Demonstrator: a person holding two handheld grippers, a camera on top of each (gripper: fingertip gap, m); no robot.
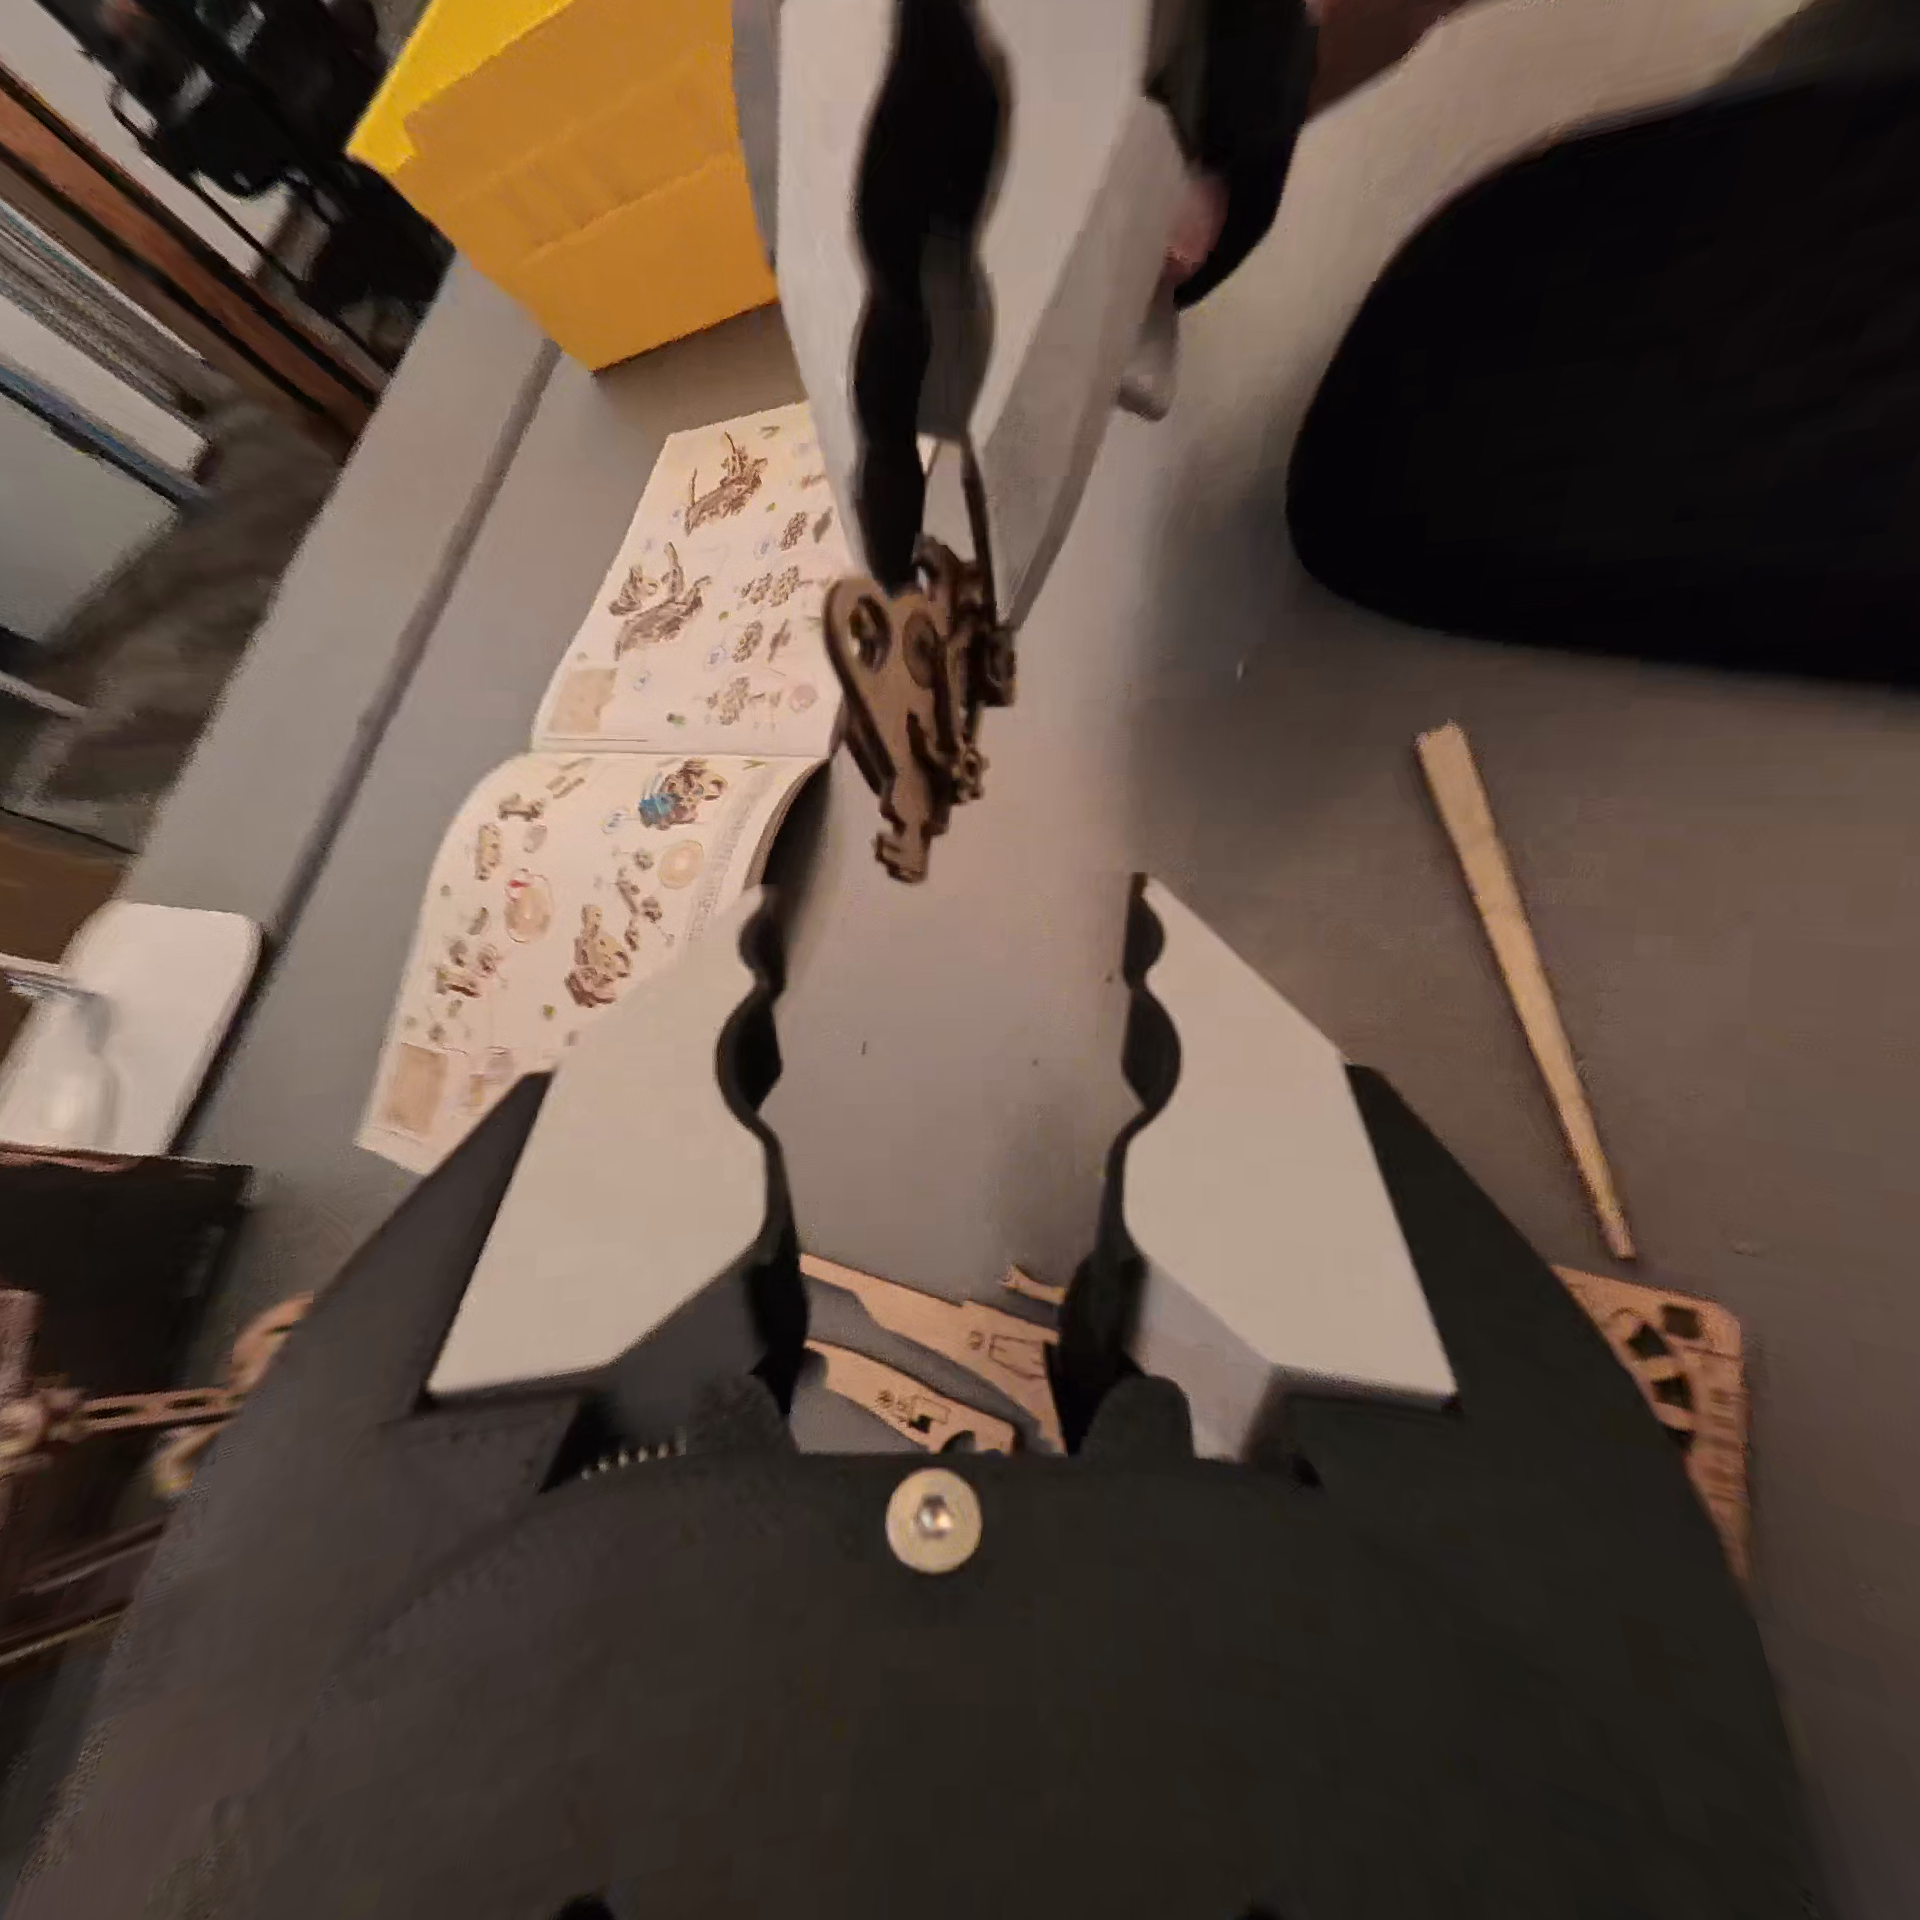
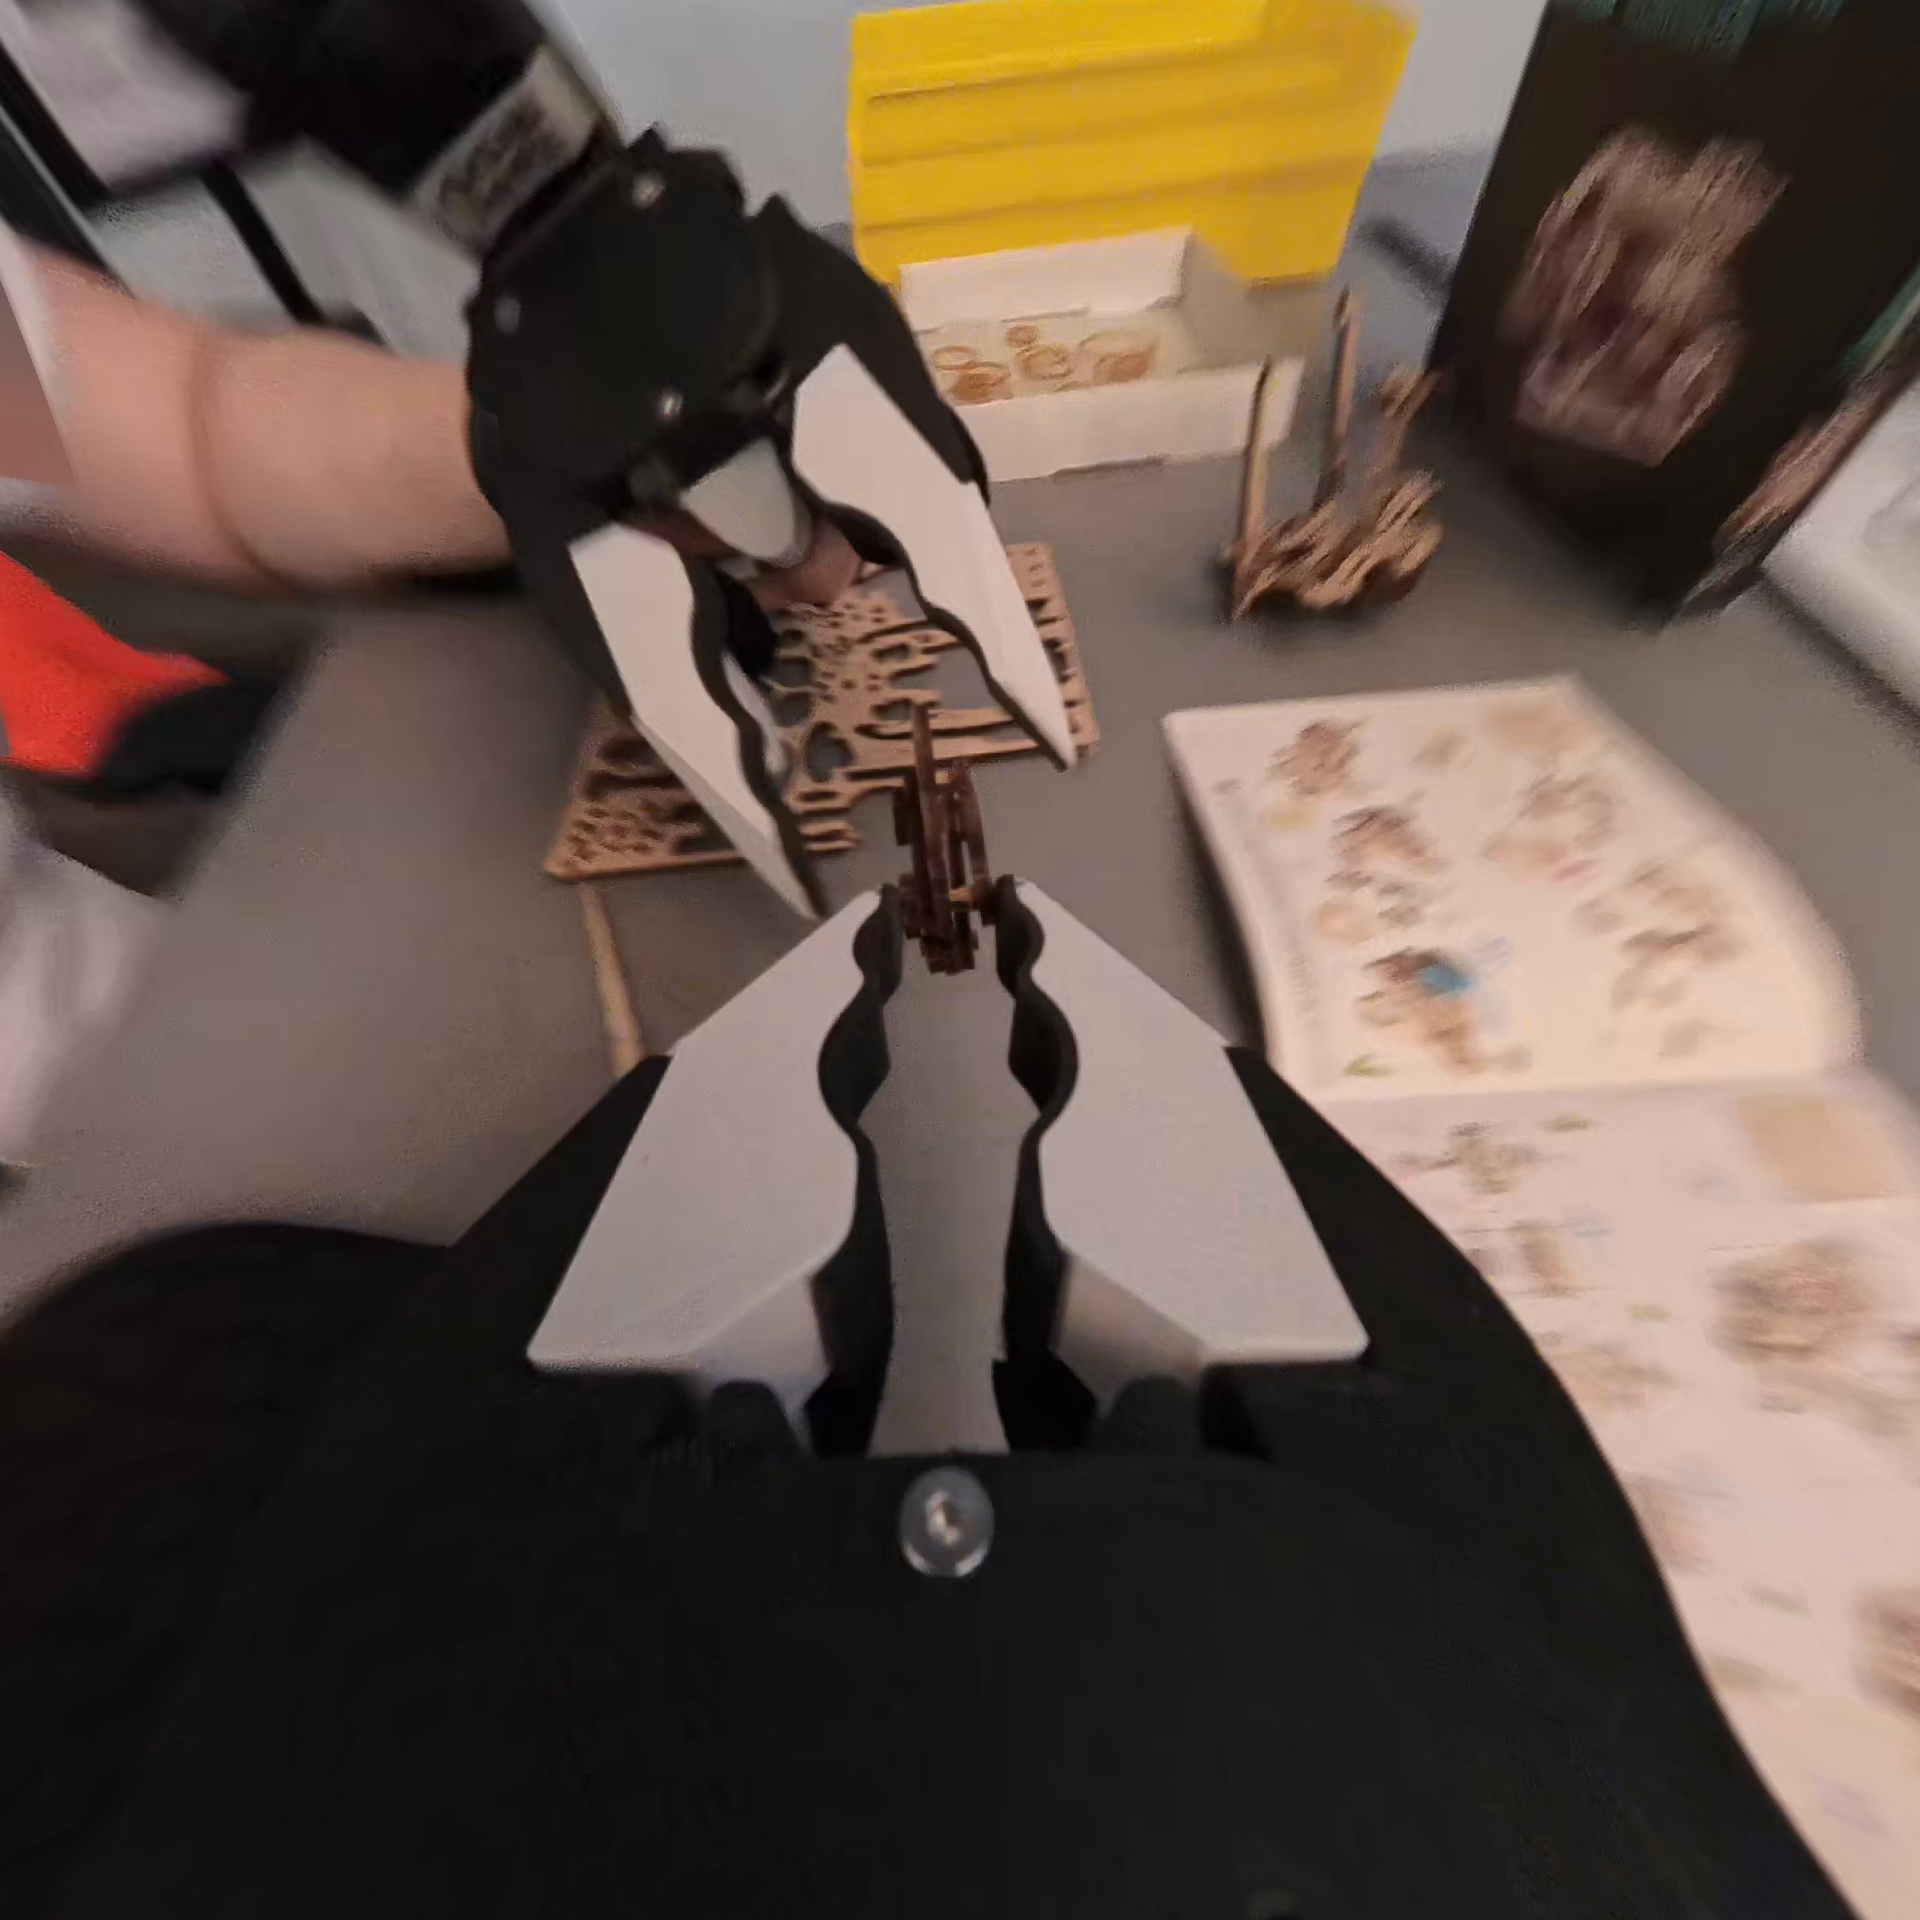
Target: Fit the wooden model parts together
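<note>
My right gripper (image 2: 948, 899) is shut on a small dark wooden sub-assembly (image 2: 940, 831) and holds it above the grey table. In the left wrist view the right gripper (image 1: 935, 540) comes down from the top with the flat, holed part (image 1: 909, 717) hanging from its tips. My left gripper (image 1: 951, 904) is open and empty, just below that part. In the right wrist view the left gripper (image 2: 935, 828) has one finger on each side of the part, not touching it. A cut-out wooden parts sheet (image 2: 644, 821) lies on the table beneath it.
An open instruction booklet (image 2: 1507, 883) lies on the table (image 1: 1195, 790). A yellow bin (image 2: 1122, 135), a white box of wooden rings (image 2: 1049, 353), a partly built model (image 2: 1330, 540) and a black box (image 2: 1683, 312) stand behind. A wooden stick (image 1: 1517, 977) lies loose. A person's forearm (image 2: 260, 436) shows. My right fingertips sit around 5 centimeters from my left ones.
</note>
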